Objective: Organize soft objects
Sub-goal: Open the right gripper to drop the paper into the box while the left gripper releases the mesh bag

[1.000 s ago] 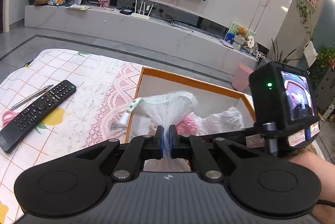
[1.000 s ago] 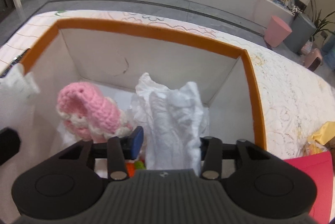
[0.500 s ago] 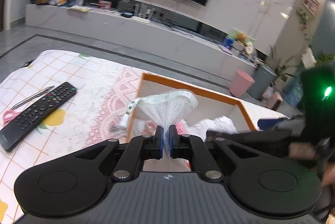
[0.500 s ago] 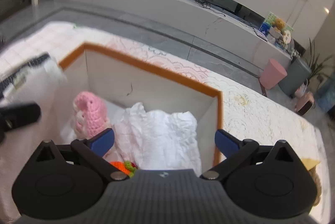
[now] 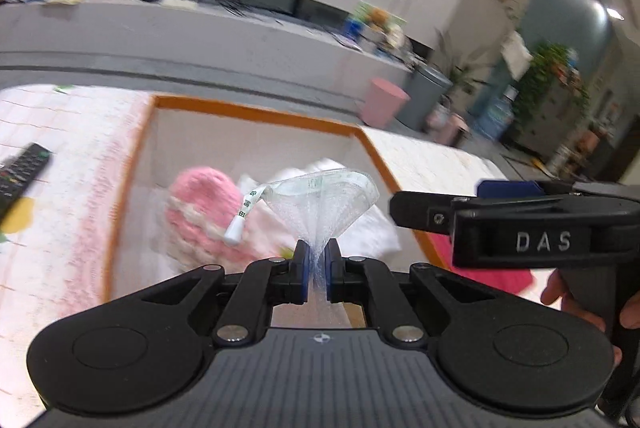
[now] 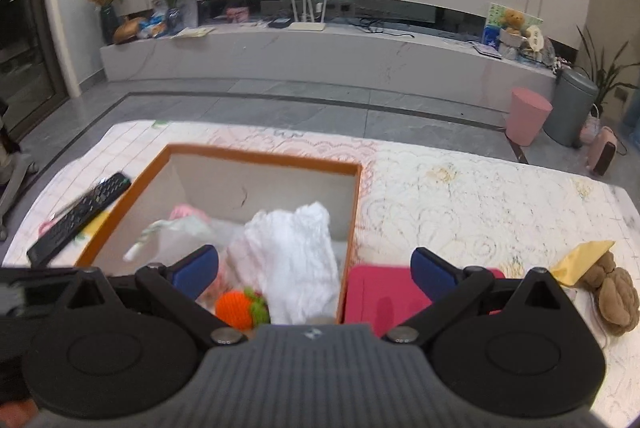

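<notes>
Left tongs (image 5: 316, 270) pinch a white mesh pouch (image 5: 324, 204) over the orange-rimmed box (image 5: 256, 114); right tongs (image 6: 315, 266) spread wide, holding nothing.

The left gripper (image 5: 316, 270) points forward and down, its blue pads pressed almost together on a thin pinch of mesh (image 5: 320, 204). The right gripper (image 6: 314, 268) also tilts downward; its jaws have just swung wide apart, with nothing gripped between them. In the left wrist view it reaches in from the right, a hand (image 5: 588, 302) wrapped around its handle.
</notes>
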`<state>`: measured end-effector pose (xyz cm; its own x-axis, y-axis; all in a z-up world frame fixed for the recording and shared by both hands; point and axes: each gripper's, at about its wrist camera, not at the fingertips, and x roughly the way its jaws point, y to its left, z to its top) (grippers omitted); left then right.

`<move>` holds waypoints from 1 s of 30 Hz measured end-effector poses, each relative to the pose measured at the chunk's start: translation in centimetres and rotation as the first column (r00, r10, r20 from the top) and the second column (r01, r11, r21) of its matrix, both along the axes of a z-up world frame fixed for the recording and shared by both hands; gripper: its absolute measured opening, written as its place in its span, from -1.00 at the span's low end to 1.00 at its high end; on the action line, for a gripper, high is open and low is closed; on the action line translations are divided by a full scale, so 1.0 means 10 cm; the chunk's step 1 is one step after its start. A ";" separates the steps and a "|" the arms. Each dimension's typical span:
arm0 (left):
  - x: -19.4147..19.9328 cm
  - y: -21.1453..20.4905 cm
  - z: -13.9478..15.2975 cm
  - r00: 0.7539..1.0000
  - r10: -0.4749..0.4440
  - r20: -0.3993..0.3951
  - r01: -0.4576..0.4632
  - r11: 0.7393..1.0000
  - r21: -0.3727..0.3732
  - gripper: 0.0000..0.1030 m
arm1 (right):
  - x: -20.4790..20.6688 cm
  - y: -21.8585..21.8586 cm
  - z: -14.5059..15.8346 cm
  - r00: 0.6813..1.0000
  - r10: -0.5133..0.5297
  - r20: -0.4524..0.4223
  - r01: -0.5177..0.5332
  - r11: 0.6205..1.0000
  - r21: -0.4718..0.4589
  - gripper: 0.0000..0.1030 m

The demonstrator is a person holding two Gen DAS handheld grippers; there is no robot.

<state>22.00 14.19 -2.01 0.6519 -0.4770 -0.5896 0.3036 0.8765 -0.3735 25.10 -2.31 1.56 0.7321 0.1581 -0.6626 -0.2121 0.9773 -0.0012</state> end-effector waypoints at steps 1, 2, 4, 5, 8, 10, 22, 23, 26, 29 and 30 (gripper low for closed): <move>0.00 -0.02 -0.01 1.000 -0.022 -0.008 0.022 1.000 -0.009 -0.86 | -0.05 0.00 0.00 1.000 0.010 0.002 -0.010 1.000 -0.008 0.95; -0.01 -0.05 -0.01 0.999 -0.043 -0.014 0.042 0.999 -0.020 -0.86 | -0.10 -0.01 0.01 1.000 0.017 0.006 -0.017 1.000 -0.014 0.95; 0.00 -0.11 -0.04 0.995 -0.094 -0.034 0.092 0.995 -0.042 -0.85 | -0.17 -0.05 0.02 1.000 0.018 0.010 -0.018 0.999 -0.027 0.95; 0.00 -0.14 -0.05 0.992 -0.116 -0.041 0.114 0.992 -0.048 -0.85 | -0.21 -0.07 0.03 1.000 0.016 0.011 -0.016 1.000 -0.025 0.95; 0.01 -0.26 -0.09 0.987 -0.150 -0.063 0.148 0.988 -0.032 -0.85 | -0.28 -0.15 0.05 1.000 0.013 0.005 -0.013 1.000 -0.013 0.95; 0.01 -0.31 -0.10 0.985 -0.161 -0.067 0.161 0.987 -0.011 -0.85 | -0.32 -0.20 0.07 1.000 0.020 0.007 -0.020 1.000 -0.022 0.95; -0.15 -0.43 -0.07 0.988 -0.156 0.014 0.153 0.981 0.122 0.69 | -0.40 -0.24 -0.04 0.999 0.054 0.010 -0.053 0.995 -0.086 0.94; -0.17 -0.42 -0.06 0.988 -0.152 0.019 0.148 0.980 0.130 0.69 | -0.40 -0.25 -0.05 0.999 0.047 0.010 -0.045 0.995 -0.089 0.94; -0.18 -0.39 -0.05 0.992 -0.126 0.028 0.121 0.983 0.138 0.70 | -0.40 -0.32 -0.08 1.000 0.027 0.007 -0.026 0.997 -0.077 0.94; -0.21 -0.33 -0.02 0.994 -0.091 0.053 0.082 0.984 0.155 0.70 | -0.46 -0.41 -0.08 0.999 0.010 0.041 -0.008 0.999 -0.049 0.94; -0.19 -0.32 0.00 0.994 -0.088 0.064 0.076 0.983 0.164 0.71 | -0.49 -0.45 -0.08 0.998 0.003 0.055 -0.001 0.999 -0.040 0.94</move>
